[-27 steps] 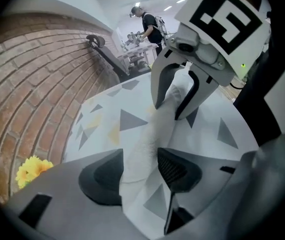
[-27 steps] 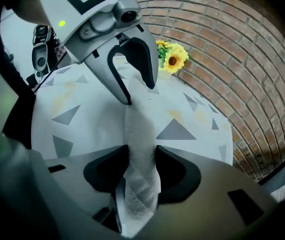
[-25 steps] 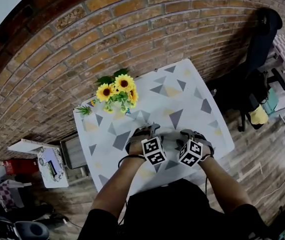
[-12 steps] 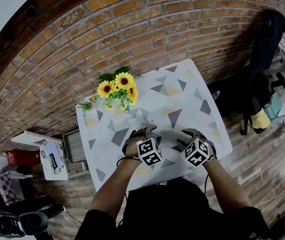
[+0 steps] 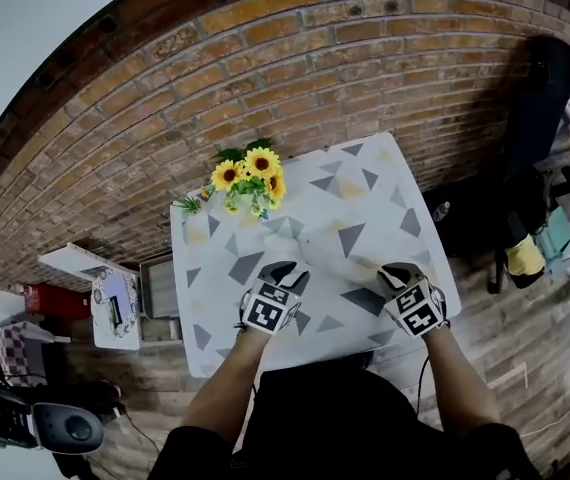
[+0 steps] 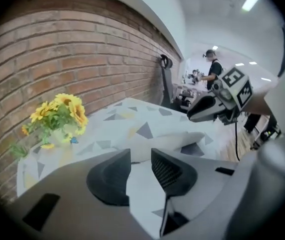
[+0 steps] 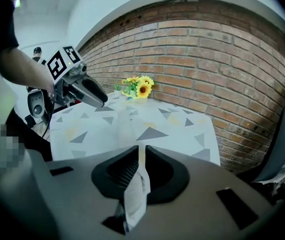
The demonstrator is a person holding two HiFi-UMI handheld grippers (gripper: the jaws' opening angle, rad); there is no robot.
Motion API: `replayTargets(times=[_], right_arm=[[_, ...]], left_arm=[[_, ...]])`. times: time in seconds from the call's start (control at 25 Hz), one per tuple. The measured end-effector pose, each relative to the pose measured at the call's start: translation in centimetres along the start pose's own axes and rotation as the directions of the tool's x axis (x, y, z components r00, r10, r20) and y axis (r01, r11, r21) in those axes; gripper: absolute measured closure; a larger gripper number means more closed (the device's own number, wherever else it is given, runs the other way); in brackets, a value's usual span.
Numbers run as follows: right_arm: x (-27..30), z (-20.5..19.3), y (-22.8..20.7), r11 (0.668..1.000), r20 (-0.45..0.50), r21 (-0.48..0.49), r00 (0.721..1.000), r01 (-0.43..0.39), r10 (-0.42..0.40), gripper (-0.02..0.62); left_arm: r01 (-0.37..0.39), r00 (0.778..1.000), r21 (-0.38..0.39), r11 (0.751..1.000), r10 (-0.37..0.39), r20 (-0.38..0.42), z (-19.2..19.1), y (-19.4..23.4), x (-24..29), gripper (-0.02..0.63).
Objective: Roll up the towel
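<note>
A plain white towel (image 5: 343,268) lies as a long narrow band on the table (image 5: 205,298) between my two grippers. In the left gripper view the towel (image 6: 167,145) runs from the jaw tips toward the right gripper (image 6: 202,113). My left gripper (image 5: 283,271) (image 6: 141,154) has just been closing; its jaws stand partly apart, pale cloth shows in the gap, and neither pad presses on it. My right gripper (image 5: 397,273) (image 7: 140,151) has also been closing and is shut on the towel's edge (image 7: 137,184), which hangs from the jaws. The left gripper (image 7: 95,96) hovers over the far end.
A pot of sunflowers (image 5: 248,181) stands at the table's far left by the brick wall (image 5: 295,58). The cloth has a grey and yellow triangle print. A dark office chair (image 5: 535,98) is at the right, low shelves (image 5: 115,303) at the left. A person (image 6: 213,74) stands far back.
Both grippers have spread apart from the middle of the table toward the towel's two ends and lifted a little. The left gripper's marker cube has rolled over.
</note>
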State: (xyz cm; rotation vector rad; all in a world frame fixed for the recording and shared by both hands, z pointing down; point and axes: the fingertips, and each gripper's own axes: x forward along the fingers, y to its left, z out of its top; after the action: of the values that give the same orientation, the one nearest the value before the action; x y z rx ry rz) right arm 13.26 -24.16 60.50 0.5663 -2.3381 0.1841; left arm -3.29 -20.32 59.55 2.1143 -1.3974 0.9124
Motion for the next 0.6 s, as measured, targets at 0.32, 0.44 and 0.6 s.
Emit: replayTargets(times=[0.32, 0.44, 0.6], right_arm=[[-3.8, 1.6, 2.0, 0.988, 0.079, 0.155, 0.996, 0.027, -0.04, 0.578], [-5.6, 4.7, 4.0, 0.987, 0.147, 0.161, 0.989, -0.01, -0.013, 0.578], [-7.9, 11.0, 6.7, 0.987, 0.273, 0.159, 0.962, -0.022, -0.022, 0.58]], left_arm=[[0.013, 0.983, -0.196, 0.981, 0.023, 0.183, 1.2, 0.8, -7.5, 0.551], [-0.033, 0.96, -0.176, 0.984, 0.081, 0.268, 2.4, 2.0, -11.1, 0.572], [-0.04, 0.915, -0.232, 0.972, 0.129, 0.382, 3.0, 3.5, -16.9, 0.586]])
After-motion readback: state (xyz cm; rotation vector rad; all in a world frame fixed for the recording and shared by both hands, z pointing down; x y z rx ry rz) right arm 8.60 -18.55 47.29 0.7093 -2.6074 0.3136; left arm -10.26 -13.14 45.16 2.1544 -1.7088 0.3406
